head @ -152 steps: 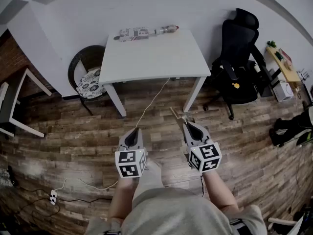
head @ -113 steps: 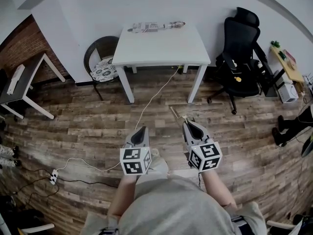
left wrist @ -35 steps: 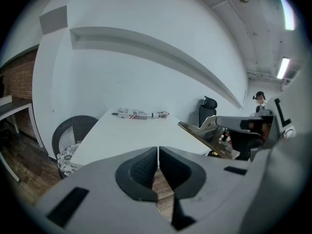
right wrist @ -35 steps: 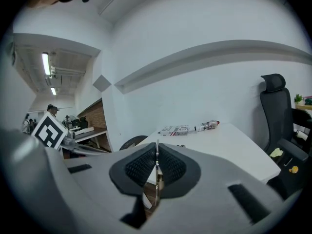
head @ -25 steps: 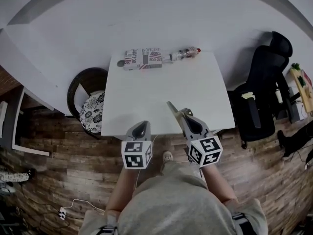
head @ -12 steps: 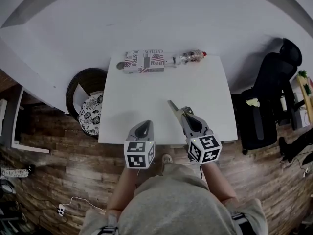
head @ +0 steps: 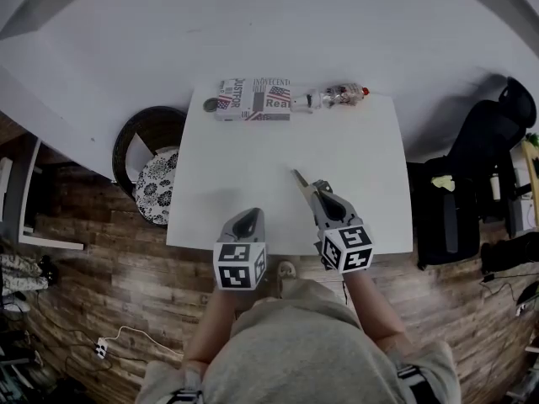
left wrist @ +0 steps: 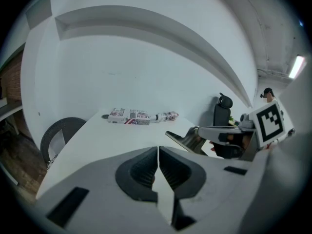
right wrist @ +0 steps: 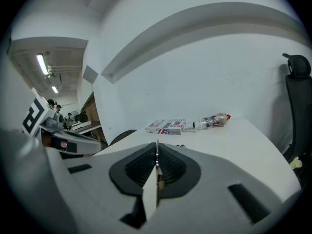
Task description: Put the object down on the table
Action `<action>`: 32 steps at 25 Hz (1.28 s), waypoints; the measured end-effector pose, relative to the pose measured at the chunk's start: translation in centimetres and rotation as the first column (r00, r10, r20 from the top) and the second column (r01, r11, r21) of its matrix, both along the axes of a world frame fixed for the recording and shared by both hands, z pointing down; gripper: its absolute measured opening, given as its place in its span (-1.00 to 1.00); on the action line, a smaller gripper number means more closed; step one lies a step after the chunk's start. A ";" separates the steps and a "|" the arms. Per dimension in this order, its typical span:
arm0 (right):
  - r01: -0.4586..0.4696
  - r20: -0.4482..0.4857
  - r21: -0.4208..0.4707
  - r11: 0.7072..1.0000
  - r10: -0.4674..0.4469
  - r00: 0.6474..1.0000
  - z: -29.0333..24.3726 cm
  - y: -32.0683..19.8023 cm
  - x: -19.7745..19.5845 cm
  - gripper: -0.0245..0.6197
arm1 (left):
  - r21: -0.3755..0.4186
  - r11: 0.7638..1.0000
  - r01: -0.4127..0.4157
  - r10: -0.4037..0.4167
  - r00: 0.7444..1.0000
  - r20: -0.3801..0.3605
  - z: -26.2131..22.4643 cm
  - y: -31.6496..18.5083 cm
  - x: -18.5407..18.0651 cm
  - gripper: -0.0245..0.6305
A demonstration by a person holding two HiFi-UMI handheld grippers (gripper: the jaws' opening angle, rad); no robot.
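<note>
Your right gripper (head: 320,194) is clamped on a thin flat object (head: 301,180), which sticks out past the jaw tips toward the far left. In the right gripper view the object (right wrist: 156,171) shows only as a narrow edge pinched between the two dark ribbed pads (right wrist: 171,166). From the left gripper view you see the same object (left wrist: 176,137) as a slanted blade-like strip ahead of the right gripper (left wrist: 196,131). It sits over the near right part of the white table (head: 253,150). No view settles whether its tip touches the tabletop.

Your left gripper (head: 245,216) hangs over the table's near edge, left of the right one and well apart from the object. Its jaws are closed together with nothing between them, and only a hairline slit shows between the pads (left wrist: 144,168).

At the table's far edge lies a printed box (head: 253,99). A small dark round thing (head: 210,104) lies just at its left end and a plastic bottle (head: 337,97) on its side at its right end. A round chair (head: 155,165) with a patterned cushion stands at the table's left, and a black office chair (head: 476,175) stands on the right.
</note>
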State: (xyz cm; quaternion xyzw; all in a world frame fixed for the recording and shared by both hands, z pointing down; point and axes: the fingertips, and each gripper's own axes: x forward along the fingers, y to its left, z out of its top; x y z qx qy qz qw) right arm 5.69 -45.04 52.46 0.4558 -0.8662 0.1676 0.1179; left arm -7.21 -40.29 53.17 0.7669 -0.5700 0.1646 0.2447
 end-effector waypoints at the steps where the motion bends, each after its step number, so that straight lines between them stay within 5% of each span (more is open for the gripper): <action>1: 0.001 -0.004 -0.006 1.000 -0.001 1.000 0.4 -0.4 0.0 -0.87 | -0.005 1.000 0.003 -0.003 1.000 0.000 0.2 -0.2 0.0 -0.89; 32: -0.017 -0.140 -0.153 0.988 -0.004 0.990 9.5 -5.3 2.0 -0.84 | -0.046 0.999 0.011 -0.010 1.000 0.016 2.1 -4.0 0.5 -0.89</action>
